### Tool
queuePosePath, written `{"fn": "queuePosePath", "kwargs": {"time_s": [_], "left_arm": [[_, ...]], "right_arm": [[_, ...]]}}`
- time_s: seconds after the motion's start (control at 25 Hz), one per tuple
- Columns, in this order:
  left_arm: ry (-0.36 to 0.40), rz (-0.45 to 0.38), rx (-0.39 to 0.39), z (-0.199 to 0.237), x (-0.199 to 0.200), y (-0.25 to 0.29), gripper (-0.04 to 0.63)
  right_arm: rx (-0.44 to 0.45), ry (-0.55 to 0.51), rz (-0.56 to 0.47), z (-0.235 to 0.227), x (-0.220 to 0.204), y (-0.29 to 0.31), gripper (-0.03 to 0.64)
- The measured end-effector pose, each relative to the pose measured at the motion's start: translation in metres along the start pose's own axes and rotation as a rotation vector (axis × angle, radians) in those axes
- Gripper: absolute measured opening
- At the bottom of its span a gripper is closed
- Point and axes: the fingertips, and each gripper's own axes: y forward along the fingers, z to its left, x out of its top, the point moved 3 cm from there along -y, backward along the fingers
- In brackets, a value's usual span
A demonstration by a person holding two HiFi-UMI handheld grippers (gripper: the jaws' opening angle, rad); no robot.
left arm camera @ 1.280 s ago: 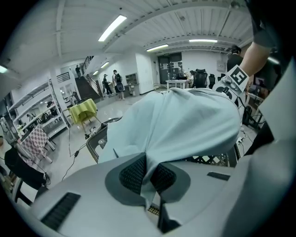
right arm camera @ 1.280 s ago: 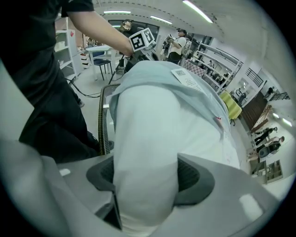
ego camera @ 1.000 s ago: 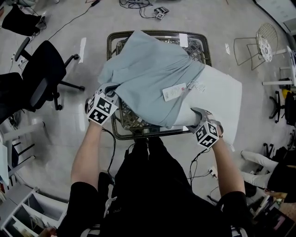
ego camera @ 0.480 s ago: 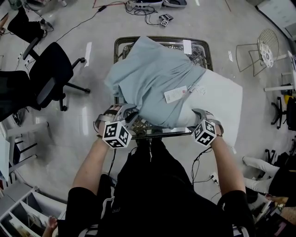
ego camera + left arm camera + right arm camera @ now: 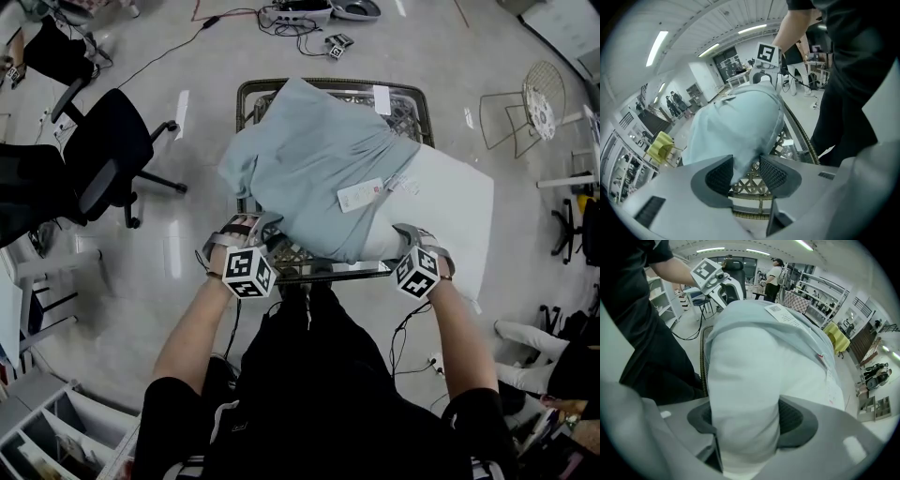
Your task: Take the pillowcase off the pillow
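1. Two grippers on record, left first. Left gripper (image 5: 746, 172): jaws standing well apart, just been opening. A hanging corner of the pale blue pillowcase (image 5: 736, 126) dangling between the ribbed pads (image 5: 721, 176), at most brushing one, not pinched.
2. Change noted for the left: a second ago at the pillowcase's left edge, now brought round to its near edge, close to the person's body. Former hold given up.
3. Meaning for the task, as a judgement only: a regrip in hand rather than a pull. Likely next need is closing on that near corner, to draw the cover away from the filling.
4. Right gripper (image 5: 745, 423): clamped on the near corner of the white pillow (image 5: 450, 206), with the stuffing squeezed thick between the pads. In the same spot as a second ago; judged to be serving as the anchor.
5. Pillowcase: not yet off. Bunched and rumpled over the left and far part of the pillow, with a white label (image 5: 359, 194) on its upper face.
6. Pillow: bare white portion out of the cover's mouth, overhanging to the right.
7. Support: wicker table (image 5: 246, 94), with both items lying across it.
8. Progress, judged: roughly partway, with much of the cover left to slide.
9. Beyond: black office chair (image 5: 98, 150) at the left.
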Motion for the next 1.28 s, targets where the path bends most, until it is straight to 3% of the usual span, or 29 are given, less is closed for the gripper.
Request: {"fn": "queuePosePath", "kwargs": {"time_s": [0.36,0.44,0.6,0.72,0.84,0.96,1.08,1.16,1.28], "left_arm": [[0.264,0.093,-0.063,-0.001,-0.010,0.037,0.094],[0.302,0.117,-0.055,0.001,-0.013,0.036,0.028],[0.262,0.131,0.007,0.020,-0.015,0.032,0.009],[0.168,0.129,0.093,0.044,-0.021,0.024,0.009],[0.105,0.116,0.116,0.061,-0.022,0.021,0.009],[0.032,0.088,0.094,0.067,-0.026,0.020,0.009],[-0.070,-0.005,-0.005,0.057,-0.020,0.013,0.009],[-0.066,-0.049,-0.044,0.048,-0.011,0.002,0.011],[-0.061,-0.102,-0.039,0.054,0.005,-0.019,0.021]], "right_arm": [[0.023,-0.021,0.013,0.003,0.002,-0.001,0.314],[0.026,-0.019,0.010,0.002,0.002,-0.003,0.311],[0.023,0.001,-0.011,0.000,0.005,-0.007,0.307],[0.022,0.035,-0.051,-0.004,0.007,-0.012,0.301],[0.029,0.065,-0.081,-0.007,0.005,-0.015,0.296],[0.032,0.082,-0.099,-0.007,0.004,-0.015,0.296],[0.036,0.079,-0.072,-0.008,0.002,-0.015,0.313],[0.031,0.059,-0.034,-0.006,0.001,-0.016,0.351],[0.032,0.027,0.000,-0.004,0.000,-0.028,0.374]]}}
